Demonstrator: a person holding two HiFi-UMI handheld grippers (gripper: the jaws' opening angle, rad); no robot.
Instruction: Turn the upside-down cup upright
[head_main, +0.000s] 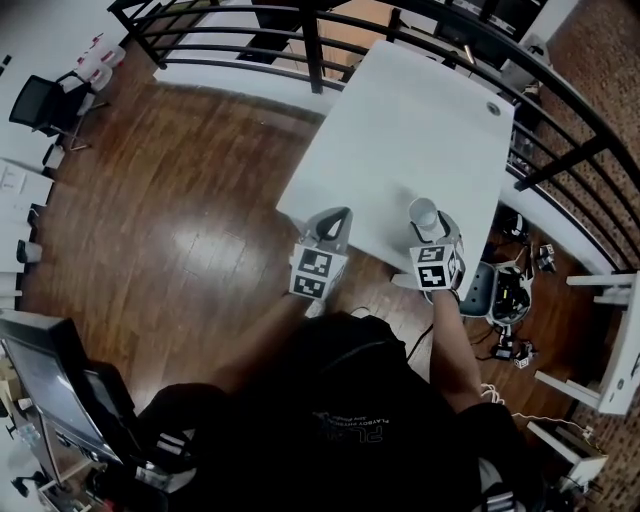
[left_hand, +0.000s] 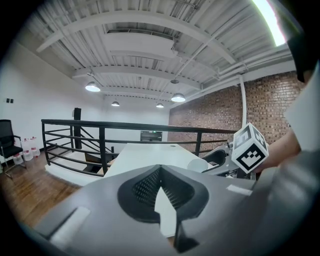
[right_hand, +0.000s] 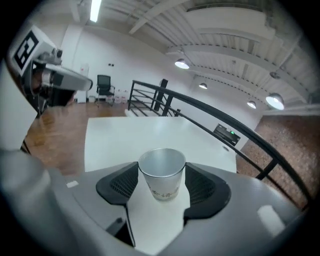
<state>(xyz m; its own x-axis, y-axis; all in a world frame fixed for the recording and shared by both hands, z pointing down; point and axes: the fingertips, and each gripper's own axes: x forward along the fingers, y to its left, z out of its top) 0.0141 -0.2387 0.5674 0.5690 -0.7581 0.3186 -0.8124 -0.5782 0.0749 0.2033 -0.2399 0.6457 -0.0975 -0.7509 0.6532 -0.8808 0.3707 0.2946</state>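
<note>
1. A dark wooden floor (head_main: 180, 210) fills the left of the head view, and a black metal railing (head_main: 250, 45) runs along its far side.
2. A white table (head_main: 420, 110) stands in front of the person, its near edge just ahead of both grippers. Its top is bare apart from a small round fitting near the far right corner.
3. The person (head_main: 350, 420), in a dark top, reaches both forearms forward with 1 gripper in each hand.
4. The left gripper (left_hand: 160, 172) hangs over the table's near left corner. It is clenched and empty: the 2 ribbed pads meet at their tips, and only white tabletop shows through the gap behind them.
5. The right gripper (right_hand: 161, 174) is beside it, over the table's near edge, and is grasping the cup — 1 pad presses on each side of the cup just below the rim.
6. The cup (right_hand: 161, 162) is small and pale, with faint print low on its wall. It sits mouth-up between the right jaws, its open rim towards that gripper's camera — whether its base clears the tabletop I cannot tell.
</note>
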